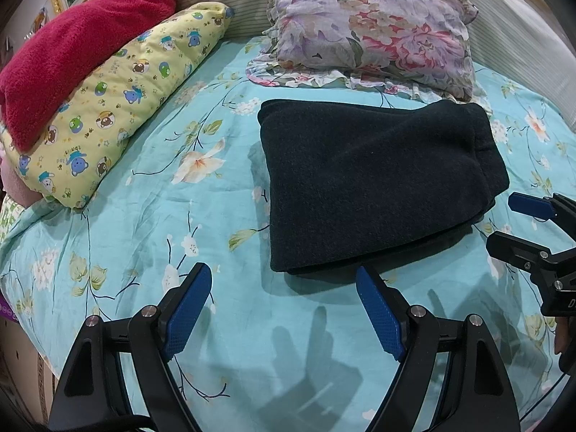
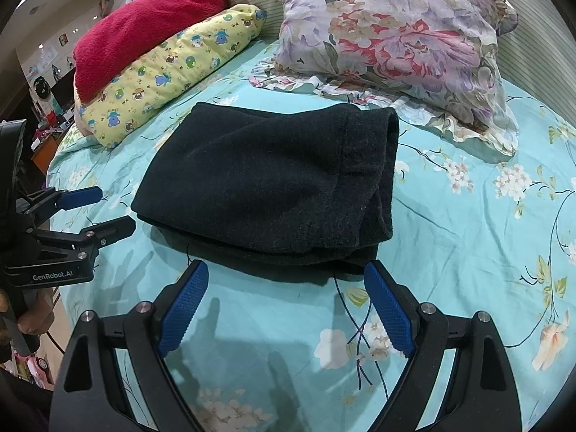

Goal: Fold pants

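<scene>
Dark pants (image 1: 367, 183) lie folded into a thick rectangle on the turquoise floral bed sheet (image 1: 144, 252); they also show in the right wrist view (image 2: 273, 183). My left gripper (image 1: 284, 280) is open and empty, just in front of the pants' near edge. My right gripper (image 2: 286, 277) is open and empty, close to the near edge of the pants. Each gripper shows in the other's view, the right one (image 1: 504, 223) at the right edge and the left one (image 2: 111, 208) at the left edge, both open.
A floral pillow (image 1: 374, 32) lies behind the pants. A yellow cartoon-print quilt (image 1: 118, 104) with a red blanket (image 1: 72, 50) on top lies at the left. A striped headboard (image 1: 248, 3) stands at the back. Room clutter (image 2: 46, 100) lies beyond the bed's left edge.
</scene>
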Motion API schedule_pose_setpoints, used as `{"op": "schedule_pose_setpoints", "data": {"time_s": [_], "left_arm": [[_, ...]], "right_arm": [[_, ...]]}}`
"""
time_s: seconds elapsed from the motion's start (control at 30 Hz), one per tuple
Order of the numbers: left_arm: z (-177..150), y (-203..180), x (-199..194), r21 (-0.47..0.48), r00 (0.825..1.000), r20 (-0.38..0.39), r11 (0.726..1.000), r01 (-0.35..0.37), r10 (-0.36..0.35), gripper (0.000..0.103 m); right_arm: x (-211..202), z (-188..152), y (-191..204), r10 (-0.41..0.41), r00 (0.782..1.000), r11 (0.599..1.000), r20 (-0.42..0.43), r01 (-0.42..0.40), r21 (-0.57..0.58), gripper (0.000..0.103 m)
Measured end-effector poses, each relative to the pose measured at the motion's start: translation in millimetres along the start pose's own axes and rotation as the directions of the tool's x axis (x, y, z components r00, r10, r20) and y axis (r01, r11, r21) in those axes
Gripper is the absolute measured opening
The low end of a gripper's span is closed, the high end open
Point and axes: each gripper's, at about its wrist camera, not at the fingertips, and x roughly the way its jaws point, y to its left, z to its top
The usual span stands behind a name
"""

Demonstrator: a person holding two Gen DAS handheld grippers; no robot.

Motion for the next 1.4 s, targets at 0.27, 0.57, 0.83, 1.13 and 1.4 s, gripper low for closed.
{"op": "schedule_pose_setpoints", "data": {"time_s": [0.27,0.57,0.83,1.13,1.4], "left_arm": [[-0.5,0.7,-0.2,-0.002,1.0,0.001,1.0,-0.001,0.001,0.083],[0.5,2.5,0.0,-0.001,1.0,0.003,1.0,-0.003,0.003,0.083],[1.7,2.0,0.3,0.0,1.0,0.003,1.0,-0.007,0.007,0.083],[4.1,1.5,1.8,0.003,1.0,0.004,1.0,-0.006,0.006,0.083],[5.9,2.3,2.2,0.004,1.0,0.005,1.0,-0.006,0.006,0.083]], "right_arm": [[-0.5,-0.3,1.0,-0.004,1.0,1.0,0.0,0.004,0.0,0.088],[-0.1,-0.1,-0.6,-0.001,1.0,1.0,-0.002,0.001,0.004,0.088],[-0.3,0.1,-2.7,-0.002,1.0,1.0,0.002,0.002,0.013,0.088],[-1.4,1.3,-4.1,-0.004,1.0,1.0,0.009,0.003,0.017,0.088],[-2.1,3.1,-5.4,-0.006,1.0,1.0,0.012,0.005,0.019,0.088]]}}
